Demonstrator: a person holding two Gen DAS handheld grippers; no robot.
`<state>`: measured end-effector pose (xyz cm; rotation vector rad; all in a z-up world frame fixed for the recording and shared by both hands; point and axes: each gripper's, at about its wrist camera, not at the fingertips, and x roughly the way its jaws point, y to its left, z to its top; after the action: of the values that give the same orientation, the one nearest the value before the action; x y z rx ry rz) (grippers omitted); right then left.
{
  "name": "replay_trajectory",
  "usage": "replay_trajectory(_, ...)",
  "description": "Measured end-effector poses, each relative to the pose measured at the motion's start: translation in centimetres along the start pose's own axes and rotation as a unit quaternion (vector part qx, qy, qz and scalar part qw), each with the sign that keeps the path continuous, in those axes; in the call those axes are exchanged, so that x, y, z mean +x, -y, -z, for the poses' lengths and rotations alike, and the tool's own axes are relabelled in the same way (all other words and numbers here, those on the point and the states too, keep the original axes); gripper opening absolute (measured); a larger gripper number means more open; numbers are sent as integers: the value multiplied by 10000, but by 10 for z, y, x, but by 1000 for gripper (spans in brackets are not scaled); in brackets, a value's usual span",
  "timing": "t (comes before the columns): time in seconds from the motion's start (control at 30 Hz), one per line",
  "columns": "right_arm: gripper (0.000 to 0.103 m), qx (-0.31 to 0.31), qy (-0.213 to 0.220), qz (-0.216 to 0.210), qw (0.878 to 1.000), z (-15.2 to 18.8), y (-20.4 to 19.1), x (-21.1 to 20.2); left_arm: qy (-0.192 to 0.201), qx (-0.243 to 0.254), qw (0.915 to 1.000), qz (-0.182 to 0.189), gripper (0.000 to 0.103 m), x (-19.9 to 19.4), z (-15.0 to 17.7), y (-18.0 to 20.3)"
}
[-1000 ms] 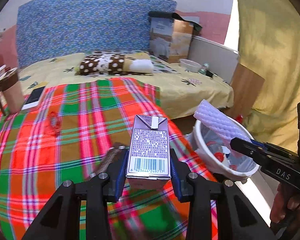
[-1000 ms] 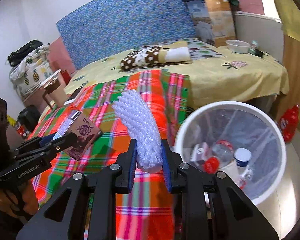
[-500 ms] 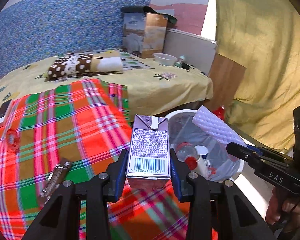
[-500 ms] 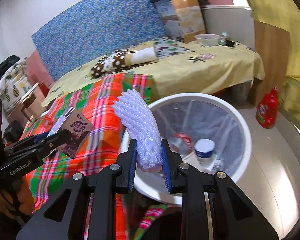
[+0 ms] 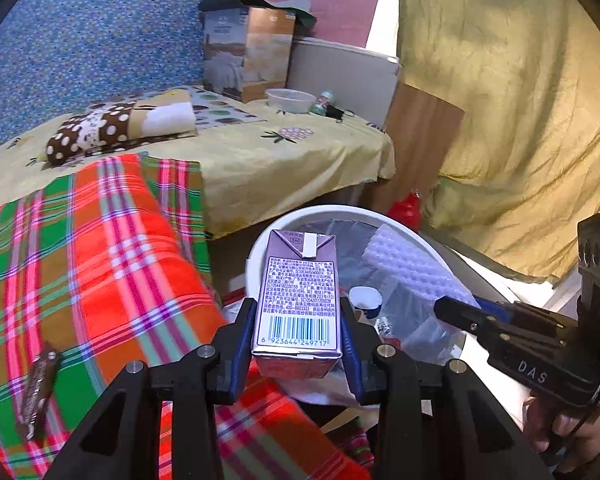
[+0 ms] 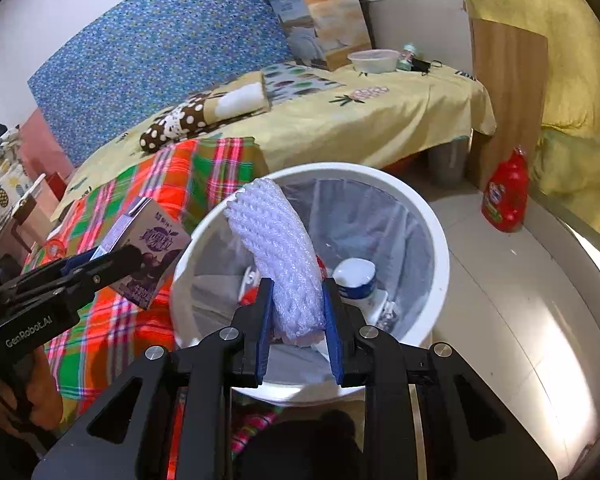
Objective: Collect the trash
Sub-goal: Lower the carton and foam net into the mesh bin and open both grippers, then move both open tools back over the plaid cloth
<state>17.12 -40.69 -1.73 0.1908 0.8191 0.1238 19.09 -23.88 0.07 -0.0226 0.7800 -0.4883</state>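
while left tool [image 5: 296, 350] grips sig-marked carton [image 5: 298, 300], barcode seemingly 6923644249717

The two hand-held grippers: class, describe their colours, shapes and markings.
Both are black, angular frames with silver bolts and blue finger pads. The left hand-held gripper has "GenRobot.AI" in white on its side; the right hand-held gripper is marked "DAS". A bare hand grips its handle.

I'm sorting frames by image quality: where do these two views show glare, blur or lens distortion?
Left wrist view: the barcode on the milk carton is sharp; the wrapper on the plaid blanket is smeared; corners are vignetted black. Right wrist view: glare washes the floor beside the trash bin; the fisheye bows the headboard.
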Motion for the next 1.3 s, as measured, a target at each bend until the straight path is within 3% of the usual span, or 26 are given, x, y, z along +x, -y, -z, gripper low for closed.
replay_trajectory(0.27, 27, 104, -98, 70, 9999, -1, 14, 5, -176, 17, 9997, 172, 39, 30, -5, 9)
replay_trajectory(0.47, 45, 105, -88, 112, 9998, -1, 15, 5, -282, 34, 9992, 283, 39, 45, -8, 15)
replay_trajectory(0.57, 45, 124, -71, 120, 9998, -2, 16, 5, -259, 27, 9991, 348, 40, 44, -7, 16)
replay_trajectory(0.87, 45, 136, 180, -63, 9997, -4, 9, -11, -57, -153, 9991, 385, 40, 14, -4, 4)
replay_trajectory(1.3, 45, -260, 398, -594, 9971, 0, -34, -23, 233, -403, 9989, -42, 40, -43, 19, -27)
